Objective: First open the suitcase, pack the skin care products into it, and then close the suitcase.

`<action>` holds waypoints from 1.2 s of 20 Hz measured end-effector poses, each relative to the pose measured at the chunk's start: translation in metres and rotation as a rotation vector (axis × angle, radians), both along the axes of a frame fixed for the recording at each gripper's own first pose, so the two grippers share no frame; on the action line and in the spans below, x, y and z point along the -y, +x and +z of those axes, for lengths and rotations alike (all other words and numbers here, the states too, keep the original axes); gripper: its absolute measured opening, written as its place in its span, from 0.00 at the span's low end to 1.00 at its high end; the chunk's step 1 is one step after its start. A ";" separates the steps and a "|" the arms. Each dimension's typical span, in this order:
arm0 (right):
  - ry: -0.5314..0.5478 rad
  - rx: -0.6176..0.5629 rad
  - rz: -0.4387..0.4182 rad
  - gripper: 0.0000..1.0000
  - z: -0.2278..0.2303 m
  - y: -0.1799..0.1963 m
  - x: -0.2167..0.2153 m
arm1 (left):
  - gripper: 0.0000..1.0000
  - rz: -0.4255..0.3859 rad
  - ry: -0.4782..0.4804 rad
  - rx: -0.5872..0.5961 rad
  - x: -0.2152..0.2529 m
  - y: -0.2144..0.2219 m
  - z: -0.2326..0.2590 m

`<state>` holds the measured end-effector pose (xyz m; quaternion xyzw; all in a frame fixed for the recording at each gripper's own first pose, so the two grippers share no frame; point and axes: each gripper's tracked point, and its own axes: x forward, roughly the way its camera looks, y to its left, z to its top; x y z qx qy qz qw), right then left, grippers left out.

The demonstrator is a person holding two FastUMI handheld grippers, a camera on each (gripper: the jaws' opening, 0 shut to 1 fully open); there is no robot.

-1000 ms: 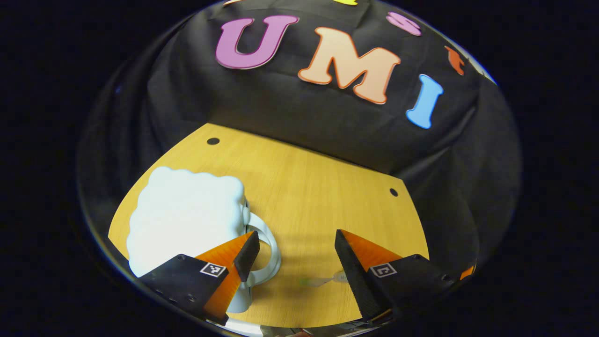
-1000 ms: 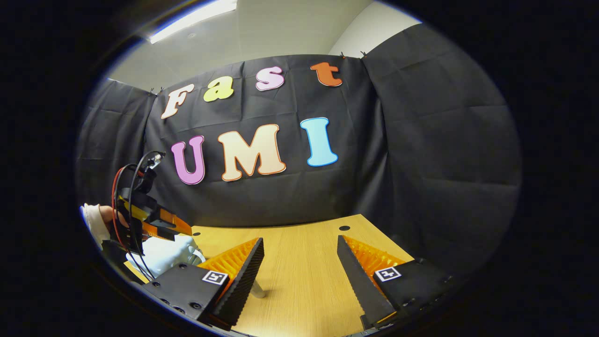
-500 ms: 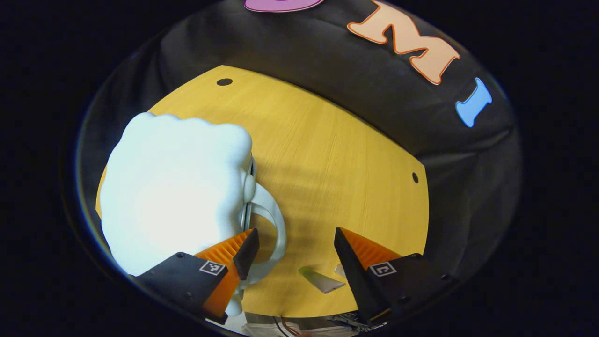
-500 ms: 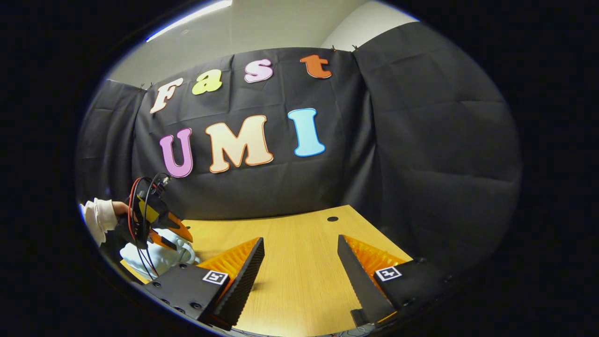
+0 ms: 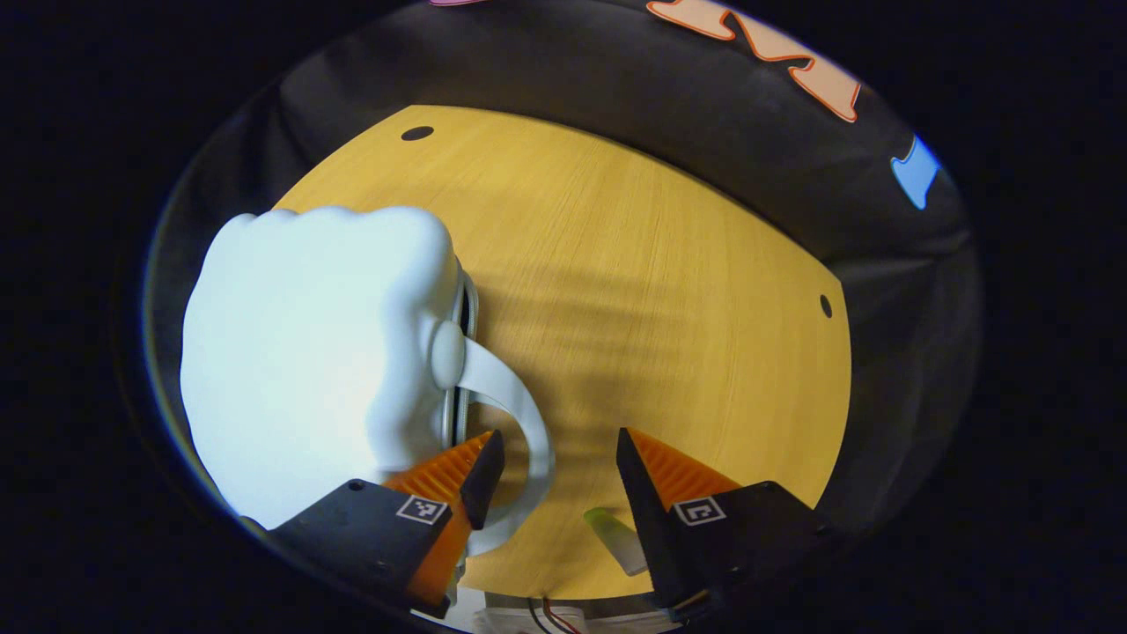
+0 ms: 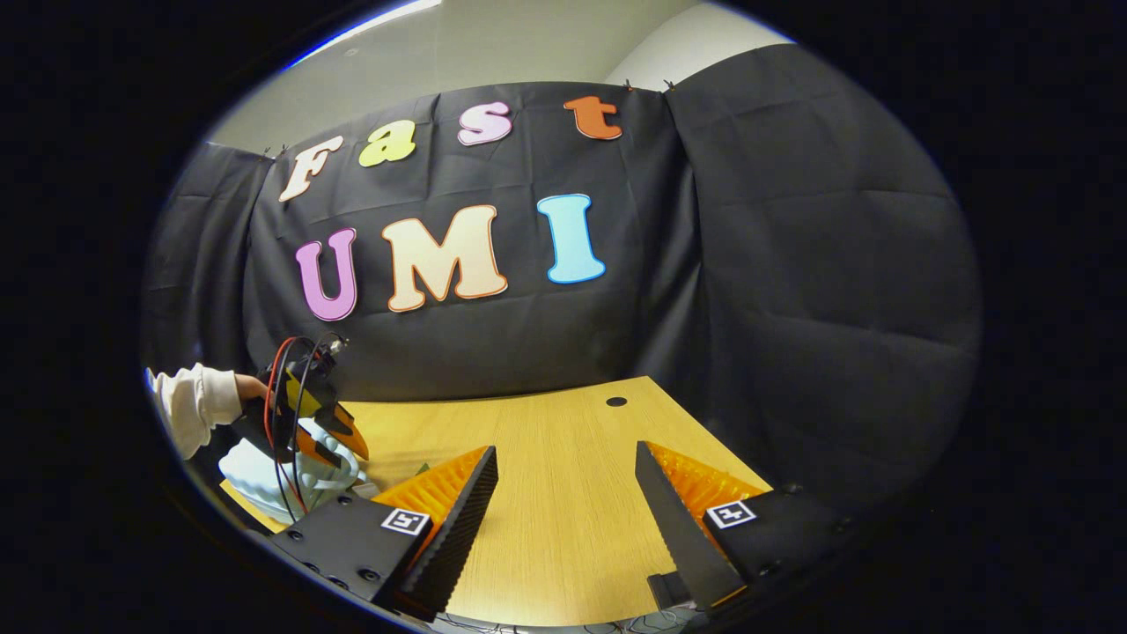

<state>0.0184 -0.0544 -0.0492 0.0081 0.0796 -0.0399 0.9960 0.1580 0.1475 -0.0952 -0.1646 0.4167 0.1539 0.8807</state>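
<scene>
We see the suitcase point(image 5: 317, 352) handle point(image 5: 519, 431) between the spread left tongs point(image 5: 550, 462); right tongs point(image 6: 563, 484) spread over the desk point(image 6: 546, 440).

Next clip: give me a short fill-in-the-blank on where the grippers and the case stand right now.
1. The suitcase lies on the table with its lid ____.
2. The left gripper has its jaws ____ around the suitcase's handle.
3. The small tube lies on the ____.
4. The right gripper holds ____.

Missing words: closed; open; table; nothing
</scene>
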 end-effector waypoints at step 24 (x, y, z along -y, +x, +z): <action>0.001 -0.050 0.026 0.98 -0.014 0.007 -0.004 | 0.06 -0.032 -0.015 -0.022 0.009 -0.006 0.011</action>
